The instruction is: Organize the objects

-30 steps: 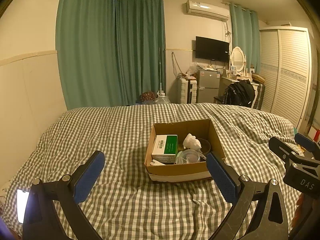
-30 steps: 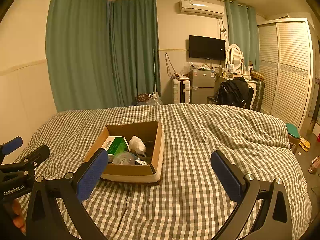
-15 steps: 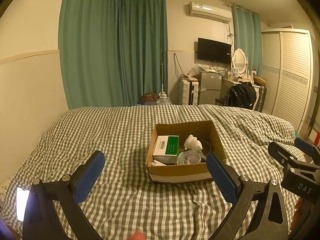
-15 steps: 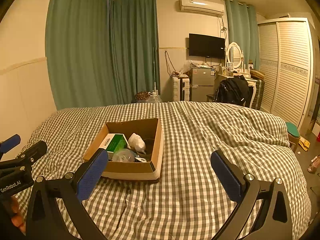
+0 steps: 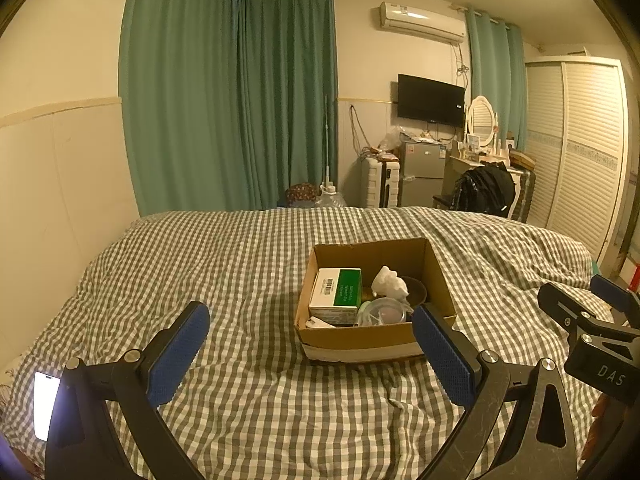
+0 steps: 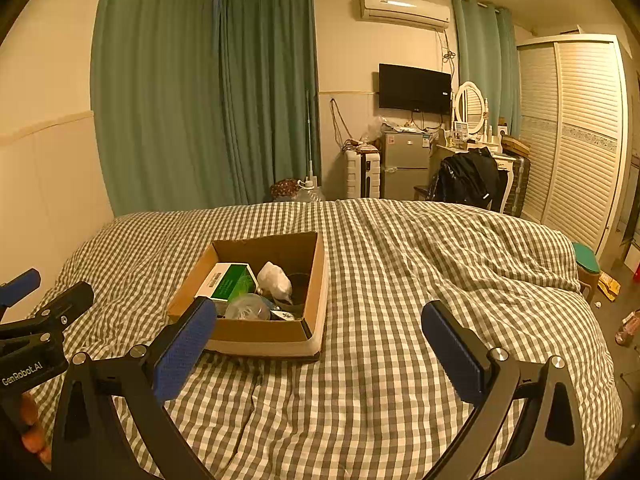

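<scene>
An open cardboard box (image 5: 360,338) (image 6: 260,336) sits on the checked bedcover. Inside lie a white and green carton (image 5: 336,292) (image 6: 228,282), a crumpled white lump (image 5: 390,282) (image 6: 276,278), a clear round lid (image 5: 382,312) (image 6: 246,306) and a dark bowl (image 5: 414,290) (image 6: 300,282). My left gripper (image 5: 310,354) hangs open in front of the box, nothing between its blue pads. My right gripper (image 6: 318,354) is open too, near the box's right front corner and holding nothing. Each gripper shows at the edge of the other's view.
The checked bedcover (image 5: 240,264) (image 6: 440,264) spreads wide around the box. A lit phone (image 5: 46,406) lies at the left edge of the bed. Beyond the bed stand green curtains (image 5: 240,100), a small fridge (image 5: 422,174), a dressing table and a louvred wardrobe (image 6: 576,132).
Both views have shifted slightly; the box sits a little lower and nearer in the frames. Both grippers stay open and empty.
</scene>
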A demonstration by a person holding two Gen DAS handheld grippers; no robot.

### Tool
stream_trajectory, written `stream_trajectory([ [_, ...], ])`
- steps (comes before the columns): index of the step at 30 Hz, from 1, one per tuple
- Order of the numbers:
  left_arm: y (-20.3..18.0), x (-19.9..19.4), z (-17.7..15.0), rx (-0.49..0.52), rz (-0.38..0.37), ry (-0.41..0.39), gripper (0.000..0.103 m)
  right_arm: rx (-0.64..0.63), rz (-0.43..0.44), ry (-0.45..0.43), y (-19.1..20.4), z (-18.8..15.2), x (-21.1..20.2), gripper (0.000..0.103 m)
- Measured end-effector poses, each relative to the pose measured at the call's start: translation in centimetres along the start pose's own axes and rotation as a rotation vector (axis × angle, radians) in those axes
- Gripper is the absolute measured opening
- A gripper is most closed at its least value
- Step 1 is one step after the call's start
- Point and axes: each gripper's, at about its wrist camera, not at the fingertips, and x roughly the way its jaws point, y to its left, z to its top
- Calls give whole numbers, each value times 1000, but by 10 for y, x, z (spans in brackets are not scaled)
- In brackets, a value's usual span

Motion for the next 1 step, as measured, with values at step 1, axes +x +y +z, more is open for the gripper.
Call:
stream_trajectory([
  [1, 0, 0, 0, 1, 0, -1, 103, -1, -1, 0, 0, 0, 0, 103],
])
